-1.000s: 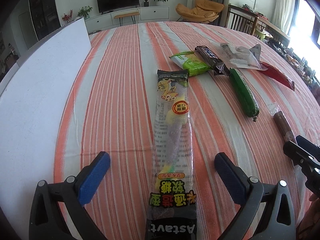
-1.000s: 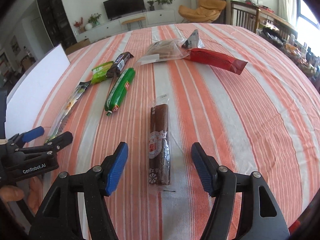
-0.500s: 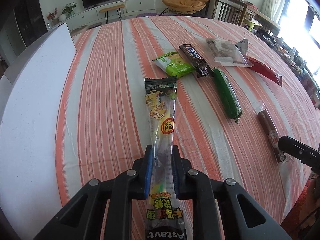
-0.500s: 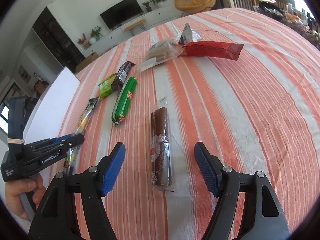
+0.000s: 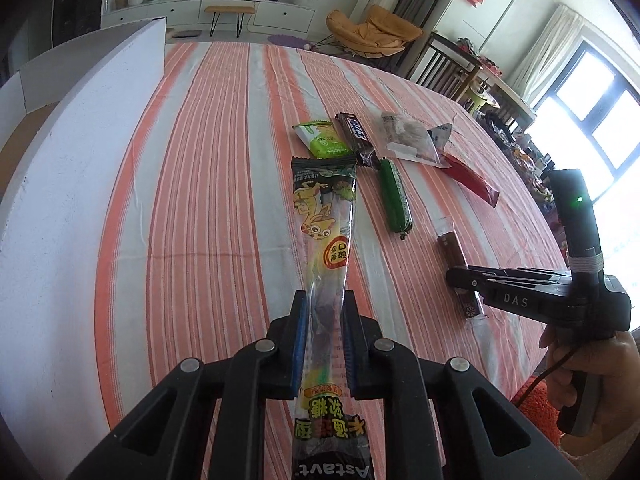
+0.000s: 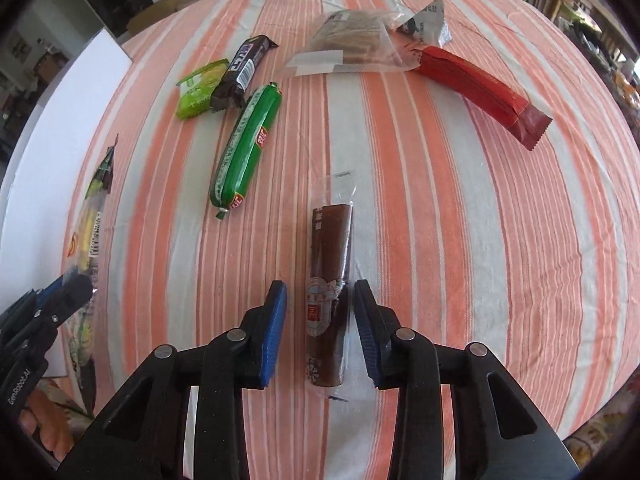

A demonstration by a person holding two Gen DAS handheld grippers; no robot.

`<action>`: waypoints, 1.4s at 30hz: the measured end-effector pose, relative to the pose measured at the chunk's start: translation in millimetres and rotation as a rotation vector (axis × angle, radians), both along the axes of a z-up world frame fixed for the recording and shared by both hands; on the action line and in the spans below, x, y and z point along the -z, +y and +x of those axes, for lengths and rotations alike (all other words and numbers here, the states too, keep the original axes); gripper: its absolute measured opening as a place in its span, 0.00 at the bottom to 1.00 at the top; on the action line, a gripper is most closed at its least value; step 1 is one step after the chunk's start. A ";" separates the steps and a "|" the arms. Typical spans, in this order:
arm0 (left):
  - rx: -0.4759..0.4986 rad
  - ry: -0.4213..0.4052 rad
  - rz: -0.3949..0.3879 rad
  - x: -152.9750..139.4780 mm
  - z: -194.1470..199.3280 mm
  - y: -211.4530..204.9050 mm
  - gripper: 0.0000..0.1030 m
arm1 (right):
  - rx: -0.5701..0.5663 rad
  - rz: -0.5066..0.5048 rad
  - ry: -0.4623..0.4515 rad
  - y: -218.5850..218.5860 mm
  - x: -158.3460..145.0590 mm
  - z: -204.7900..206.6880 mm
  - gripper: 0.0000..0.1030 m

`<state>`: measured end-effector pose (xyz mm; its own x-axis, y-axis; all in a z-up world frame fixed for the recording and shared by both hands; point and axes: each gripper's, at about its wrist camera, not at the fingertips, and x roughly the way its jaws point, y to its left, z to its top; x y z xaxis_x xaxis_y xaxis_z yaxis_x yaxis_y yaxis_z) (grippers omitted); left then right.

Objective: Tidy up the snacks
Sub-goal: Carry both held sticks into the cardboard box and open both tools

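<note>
The left gripper (image 5: 323, 330) is clenched on the gummy candy packet (image 5: 325, 216) at centre frame. The right gripper (image 6: 320, 322) has just been closing around the brown sausage stick (image 6: 329, 280), pads seemingly not yet pressing; its slick wrapper could squirt out.

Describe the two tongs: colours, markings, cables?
Both tongs are black plastic linkages with silver pivot bolts and ribbed blue pads. The left tongs read "GenRobot.AI" on the side. The right tongs read "DAS", on a black handle with a green LED, a pale band and a thin black cable.
</note>
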<state>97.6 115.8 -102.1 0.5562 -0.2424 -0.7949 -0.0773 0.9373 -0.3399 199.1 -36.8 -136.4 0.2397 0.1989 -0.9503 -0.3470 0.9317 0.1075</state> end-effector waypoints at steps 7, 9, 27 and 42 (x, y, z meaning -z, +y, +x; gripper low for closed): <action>0.018 -0.034 -0.072 -15.0 -12.4 -5.3 0.15 | 0.106 0.282 0.045 -34.2 -23.6 -26.0 0.16; 0.019 -0.032 -0.094 -13.9 -12.7 -8.1 0.15 | 0.125 0.294 0.050 -41.4 -20.9 -32.0 0.16; 0.007 -0.166 -0.376 -99.8 -53.5 43.4 0.15 | 0.055 0.670 0.125 -14.7 -64.7 -39.8 0.16; -0.619 -0.162 0.142 -114.5 -104.7 259.7 0.82 | -0.320 0.817 0.014 220.8 -169.1 -55.9 0.65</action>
